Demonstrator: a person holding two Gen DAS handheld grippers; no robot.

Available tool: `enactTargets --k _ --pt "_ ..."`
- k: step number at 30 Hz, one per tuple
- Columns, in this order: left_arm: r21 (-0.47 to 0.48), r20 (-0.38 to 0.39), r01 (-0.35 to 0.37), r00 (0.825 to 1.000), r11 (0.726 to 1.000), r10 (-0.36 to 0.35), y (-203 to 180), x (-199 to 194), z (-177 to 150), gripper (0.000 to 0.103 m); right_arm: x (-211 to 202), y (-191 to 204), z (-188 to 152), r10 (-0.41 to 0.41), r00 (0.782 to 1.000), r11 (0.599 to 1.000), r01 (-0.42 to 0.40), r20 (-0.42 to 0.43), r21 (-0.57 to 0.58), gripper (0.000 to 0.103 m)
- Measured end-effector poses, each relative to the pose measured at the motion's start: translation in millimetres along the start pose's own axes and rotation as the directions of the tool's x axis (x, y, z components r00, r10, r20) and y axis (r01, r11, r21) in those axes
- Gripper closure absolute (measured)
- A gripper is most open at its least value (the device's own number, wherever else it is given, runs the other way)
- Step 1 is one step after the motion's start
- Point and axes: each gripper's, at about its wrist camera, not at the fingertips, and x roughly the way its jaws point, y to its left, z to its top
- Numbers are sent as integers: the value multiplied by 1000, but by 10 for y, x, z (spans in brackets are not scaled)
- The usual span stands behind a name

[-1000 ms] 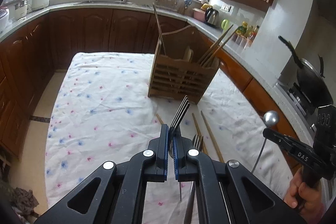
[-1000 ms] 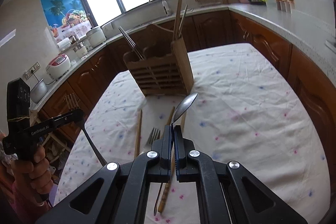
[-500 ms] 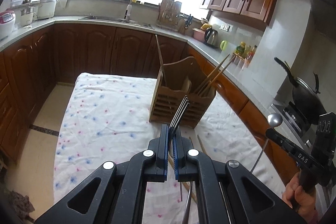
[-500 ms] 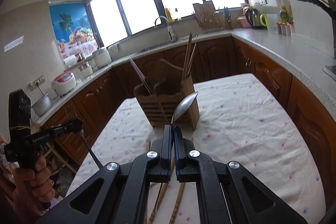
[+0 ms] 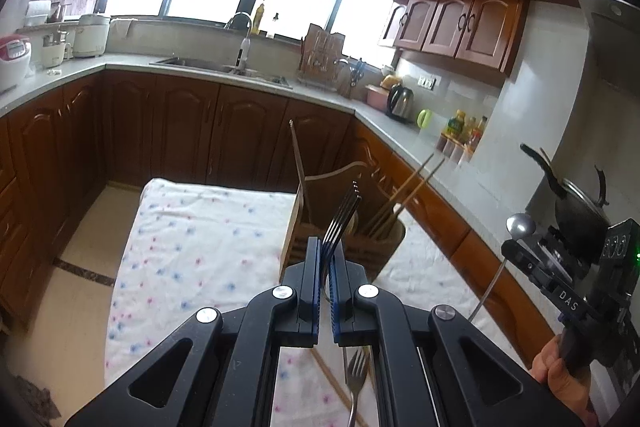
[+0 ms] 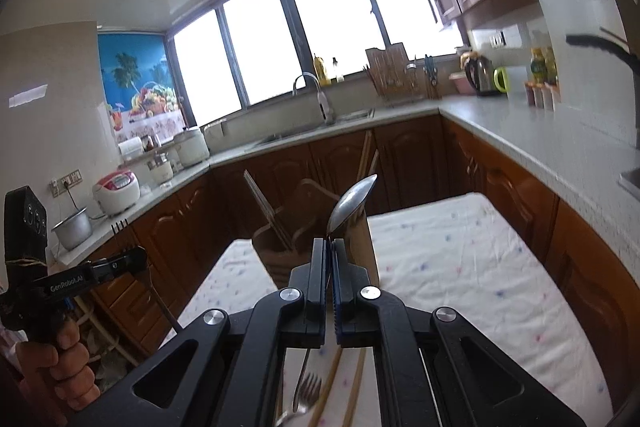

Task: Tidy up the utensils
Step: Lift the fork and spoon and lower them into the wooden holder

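Observation:
My left gripper (image 5: 325, 247) is shut on a metal fork (image 5: 342, 215), tines pointing up and forward. My right gripper (image 6: 330, 249) is shut on a metal spoon (image 6: 350, 205), bowl up; it also shows in the left wrist view (image 5: 520, 225). Both are raised above the table in front of the wooden utensil holder (image 5: 352, 239), which also shows in the right wrist view (image 6: 312, 227) and holds chopsticks (image 5: 408, 193). Another fork (image 5: 356, 379) and loose chopsticks (image 6: 352, 383) lie on the floral tablecloth (image 5: 192, 247) below the grippers.
The left gripper appears in the right wrist view (image 6: 116, 263) at far left. Brown cabinets and a grey counter (image 5: 200, 67) with sink ring the table. A black wok (image 5: 576, 203) sits on the stove at right. Floor lies left of the table.
Both grippers have risen and tilted upward with the fork and spoon held; the table and holder have dropped lower in both views.

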Motion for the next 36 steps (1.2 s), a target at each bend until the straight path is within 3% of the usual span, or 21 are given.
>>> enactTargets --k 11,25,36 --pt "23 67 12 998 1000 -14 62 217 165 101 213 12 285 -15 996 1000 17 87 -23 101" --pt "-27 119 0 993 1000 3 242 558 267 101 435 92 359 -27 987 995 41 159 -87 101" --pt "-7 238 -24 971 1000 25 255 938 441 101 709 72 466 -39 968 992 67 246 -106 101"
